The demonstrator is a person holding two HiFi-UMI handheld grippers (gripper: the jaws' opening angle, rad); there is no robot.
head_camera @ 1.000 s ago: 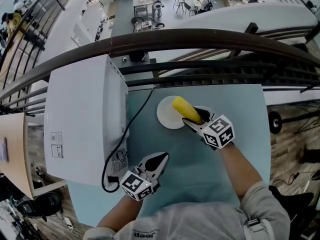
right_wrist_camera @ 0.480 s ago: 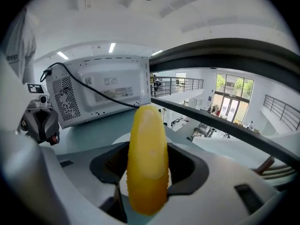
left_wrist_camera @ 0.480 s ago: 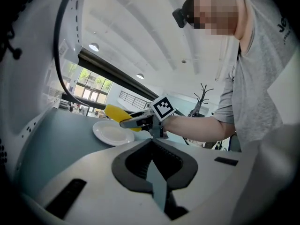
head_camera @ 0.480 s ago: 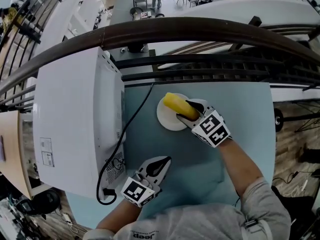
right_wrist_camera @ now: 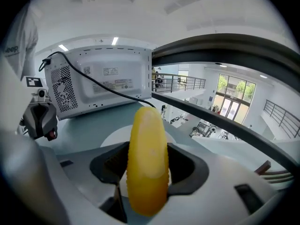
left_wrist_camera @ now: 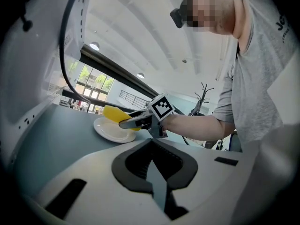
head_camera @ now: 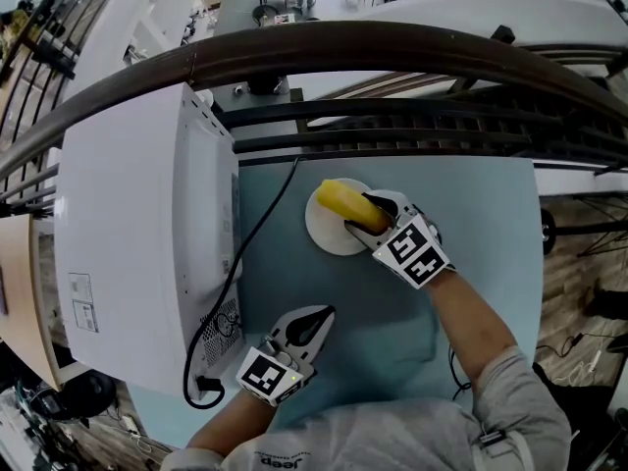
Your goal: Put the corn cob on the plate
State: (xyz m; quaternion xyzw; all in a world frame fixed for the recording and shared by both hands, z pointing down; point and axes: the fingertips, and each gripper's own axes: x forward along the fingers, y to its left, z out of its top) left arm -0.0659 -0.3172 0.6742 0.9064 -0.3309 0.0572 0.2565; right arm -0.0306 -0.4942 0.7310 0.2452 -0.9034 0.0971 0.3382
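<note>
- One yellow corn cob (head_camera: 341, 206), clamped across its middle between the right gripper's (head_camera: 365, 216) two jaws.
- One white plate (head_camera: 319, 235) on the blue-grey table (head_camera: 471, 214). The cob hangs tilted over it; whether they touch is unclear.
- Left gripper (head_camera: 320, 316): jaws together, nothing held, near the table's front edge.
- One white microwave (head_camera: 137, 224) and one black cable (head_camera: 257, 226), just left of the plate.

A dark curved railing (head_camera: 392, 39) overlooks a bright hall with tall windows (right_wrist_camera: 234, 102).
</note>
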